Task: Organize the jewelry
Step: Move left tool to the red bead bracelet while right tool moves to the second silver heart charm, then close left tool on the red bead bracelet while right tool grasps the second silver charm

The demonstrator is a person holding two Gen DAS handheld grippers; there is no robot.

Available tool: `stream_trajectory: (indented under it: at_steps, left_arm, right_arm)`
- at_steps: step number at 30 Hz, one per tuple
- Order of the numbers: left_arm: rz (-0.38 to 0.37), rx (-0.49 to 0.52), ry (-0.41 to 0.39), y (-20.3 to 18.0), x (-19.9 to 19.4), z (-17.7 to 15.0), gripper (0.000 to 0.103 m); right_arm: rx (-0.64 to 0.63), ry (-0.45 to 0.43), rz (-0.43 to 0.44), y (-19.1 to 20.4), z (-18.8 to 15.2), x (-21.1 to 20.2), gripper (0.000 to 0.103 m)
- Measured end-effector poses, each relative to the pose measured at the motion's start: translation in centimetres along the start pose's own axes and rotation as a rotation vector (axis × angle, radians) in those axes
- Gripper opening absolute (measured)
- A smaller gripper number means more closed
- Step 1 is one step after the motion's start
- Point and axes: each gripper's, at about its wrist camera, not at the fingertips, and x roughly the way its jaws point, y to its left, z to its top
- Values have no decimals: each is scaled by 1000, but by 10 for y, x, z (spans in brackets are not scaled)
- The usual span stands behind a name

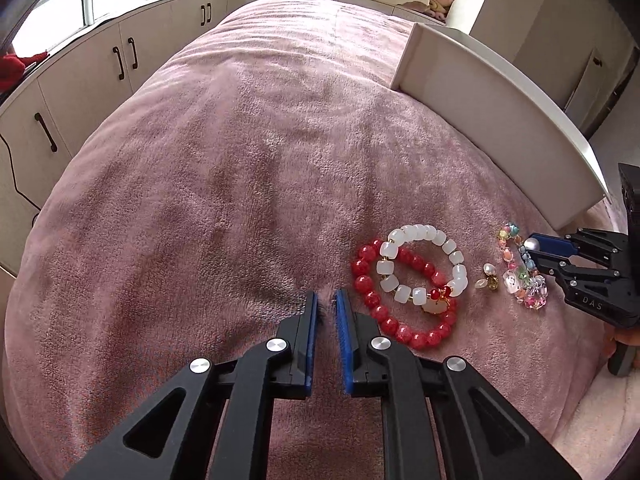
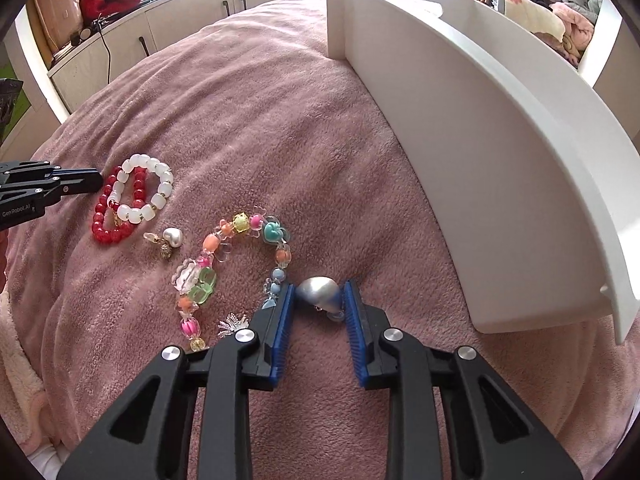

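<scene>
White tray point(image 2: 500, 184) beside beaded bracelets point(image 2: 132, 196)

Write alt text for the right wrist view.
The right gripper pinches a silver pearl-like bead between its blue pads on a pink blanket. A colourful charm bracelet curves to its left, then a red bracelet and a white bracelet. A white tray stands right.

Left gripper point(image 1: 326, 300): lower centre of its own wrist view, pitched steeply down, blue-padded jaws drawn nearly together, a dark wisp between the tips. Right gripper point(image 2: 319, 294): lower centre of its wrist view, pitched steeply down, pads point(image 2: 285, 312) pressing a silver bead point(image 2: 320, 295).
</scene>
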Motion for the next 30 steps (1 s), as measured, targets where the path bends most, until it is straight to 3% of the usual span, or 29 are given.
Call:
stream_trajectory:
  at_steps: [7, 11, 13, 15, 17, 20, 22, 30]
  left_arm:
    - [-58, 23, -36, -13, -6, 0, 33]
    - [-30, 62, 10, -20, 6, -2, 35]
    - [-58, 60, 19, -20, 8, -2, 45]
    - [-37, 81, 32, -22, 13, -2, 45]
    - [-3, 105, 44, -27, 18, -4, 43]
    - [52, 122, 50, -29, 20, -3, 28]
    - [43, 87, 61, -22, 18, -1, 18]
    - [-23, -9, 67, -1, -6, -2, 15]
  right_arm:
    - [-1, 0, 1, 3, -3, 1, 26]
    - [1, 1, 2, 3, -2, 2, 26]
    - [0, 1, 2, 3, -1, 2, 26]
    - [-3, 2, -1, 4, -1, 4, 26]
    - [-8, 2, -4, 5, -1, 4, 26]
    - [-6, 1, 0, 5, -1, 4, 26]
    - [2, -1, 8, 3, -1, 3, 26]
    - [-13, -36, 42, 5, -2, -8, 22]
